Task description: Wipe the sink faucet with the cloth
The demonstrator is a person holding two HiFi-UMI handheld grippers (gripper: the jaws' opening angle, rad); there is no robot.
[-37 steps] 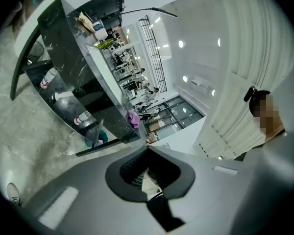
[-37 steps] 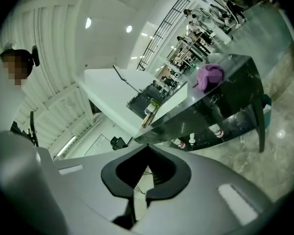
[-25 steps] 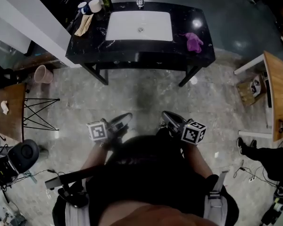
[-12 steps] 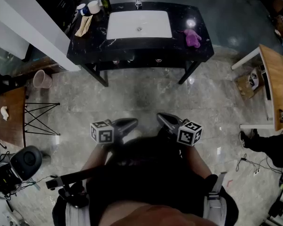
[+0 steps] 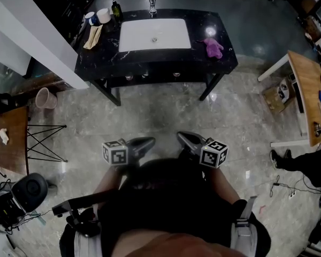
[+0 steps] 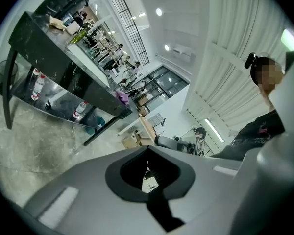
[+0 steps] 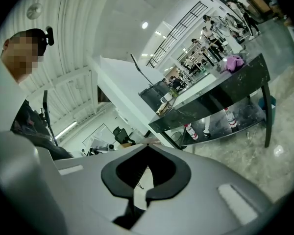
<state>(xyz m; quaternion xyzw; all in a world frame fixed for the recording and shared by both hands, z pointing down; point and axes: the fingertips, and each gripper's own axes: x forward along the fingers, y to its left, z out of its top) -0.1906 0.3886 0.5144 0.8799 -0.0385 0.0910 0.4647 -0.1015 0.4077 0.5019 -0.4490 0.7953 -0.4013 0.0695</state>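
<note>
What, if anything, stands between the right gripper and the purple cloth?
Nothing visible does: open floor separates the right gripper from the counter, and the cloth lies uncovered on the counter's right end, beside the sink.

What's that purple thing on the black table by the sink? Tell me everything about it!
It is a small purple cloth of soft-looking fabric, scrunched into a loose lump rather than folded. It lies on the black, white-veined countertop, just right of the white sink and toward the counter's right end. It rests only on the countertop; nothing holds or covers it. In the right gripper view it shows as a rumpled heap on the counter's top.
</note>
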